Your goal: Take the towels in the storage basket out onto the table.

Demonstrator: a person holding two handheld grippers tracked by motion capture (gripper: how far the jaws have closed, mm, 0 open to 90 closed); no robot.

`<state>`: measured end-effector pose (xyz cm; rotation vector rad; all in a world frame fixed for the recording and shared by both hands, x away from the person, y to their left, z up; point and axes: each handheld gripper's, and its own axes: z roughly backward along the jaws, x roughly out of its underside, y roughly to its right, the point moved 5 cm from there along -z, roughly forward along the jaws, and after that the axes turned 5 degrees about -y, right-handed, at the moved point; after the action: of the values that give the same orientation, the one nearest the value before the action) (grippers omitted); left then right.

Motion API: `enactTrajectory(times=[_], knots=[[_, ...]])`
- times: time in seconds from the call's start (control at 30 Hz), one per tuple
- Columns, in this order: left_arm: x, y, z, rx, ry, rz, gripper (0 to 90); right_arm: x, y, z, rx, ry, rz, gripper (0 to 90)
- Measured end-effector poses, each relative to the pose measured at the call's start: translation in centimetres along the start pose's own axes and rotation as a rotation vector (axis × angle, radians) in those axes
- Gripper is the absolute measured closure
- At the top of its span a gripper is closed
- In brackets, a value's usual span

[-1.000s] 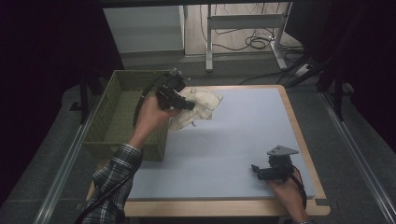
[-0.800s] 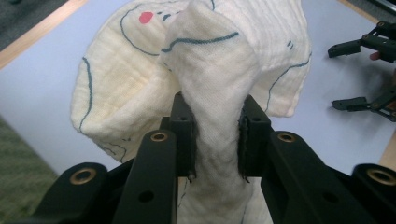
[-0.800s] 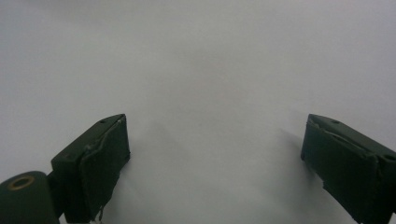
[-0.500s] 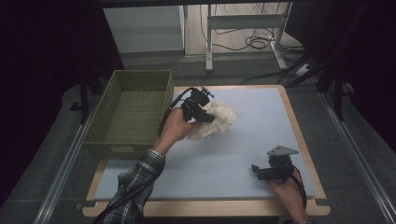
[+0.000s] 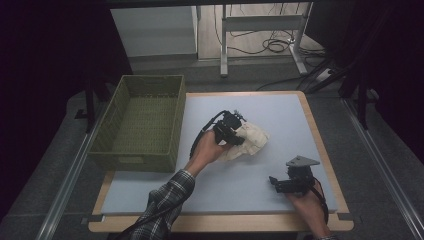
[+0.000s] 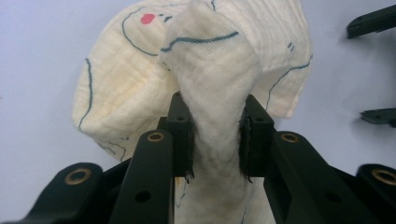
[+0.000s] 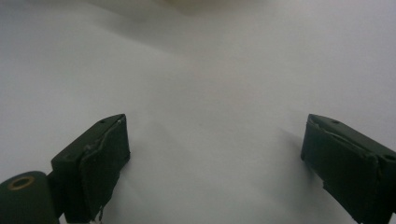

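A crumpled cream cloth (image 5: 250,140) with thin blue line drawings and a red dot lies in a heap near the middle of the pale blue table mat (image 5: 280,112). My left gripper (image 5: 236,131) is shut on a bunched fold of the cloth (image 6: 215,93), which rises between its two black pads. My right gripper (image 5: 274,183) rests low on the mat near the front right corner, open, with bare mat between its fingers (image 7: 100,158). A blurred cream edge of the cloth (image 7: 205,4) shows at the top of the right gripper view.
A green woven basket (image 5: 112,125) stands beside the left edge of the table, its inside bare. The mat has a wooden border (image 5: 325,145). Beyond the table are a metal frame (image 5: 260,22) and cables on the floor.
My left gripper has carried the cloth from beside the basket's far right corner rightward and toward the front, to the middle of the mat. The right gripper has stayed put.
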<state>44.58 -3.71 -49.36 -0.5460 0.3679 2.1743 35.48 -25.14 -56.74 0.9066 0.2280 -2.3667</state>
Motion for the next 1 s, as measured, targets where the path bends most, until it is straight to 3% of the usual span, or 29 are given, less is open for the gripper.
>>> enactTrajectory(times=[0.2, 0.3, 0.4, 0.5, 0.7, 0.83, 1.0], knots=[[0.9, 0.1, -3.4, -0.006, -0.029, -0.010, 65.7, 0.0, 0.0, 0.0, 0.000, 0.000, 0.000, 8.0], [1.5, 0.1, -4.6, 0.017, -0.023, -0.003, 52.0, 0.0, 0.0, 0.0, 0.001, 0.000, 0.002, 8.1], [1.7, 0.1, -4.4, 0.040, -0.007, 0.010, 35.8, 0.0, 0.0, 0.0, 0.000, 0.000, 0.000, 8.1], [1.8, 0.2, -3.5, 0.035, 0.003, 0.002, 28.5, 0.0, 0.0, 0.0, 0.001, -0.001, 0.000, 8.1], [2.7, 0.4, -1.4, 0.027, 0.042, 0.005, 32.9, 0.0, 0.0, 0.1, -0.005, -0.002, 0.001, 9.6], [3.9, 0.9, -0.9, 0.041, 0.057, 0.011, 37.3, -0.5, -0.1, 0.6, -0.026, 0.006, 0.022, 26.0], [5.3, 2.1, -0.7, 0.062, 0.062, -0.014, 43.6, -2.2, -0.7, 1.3, -0.094, 0.039, 0.035, 44.7]])
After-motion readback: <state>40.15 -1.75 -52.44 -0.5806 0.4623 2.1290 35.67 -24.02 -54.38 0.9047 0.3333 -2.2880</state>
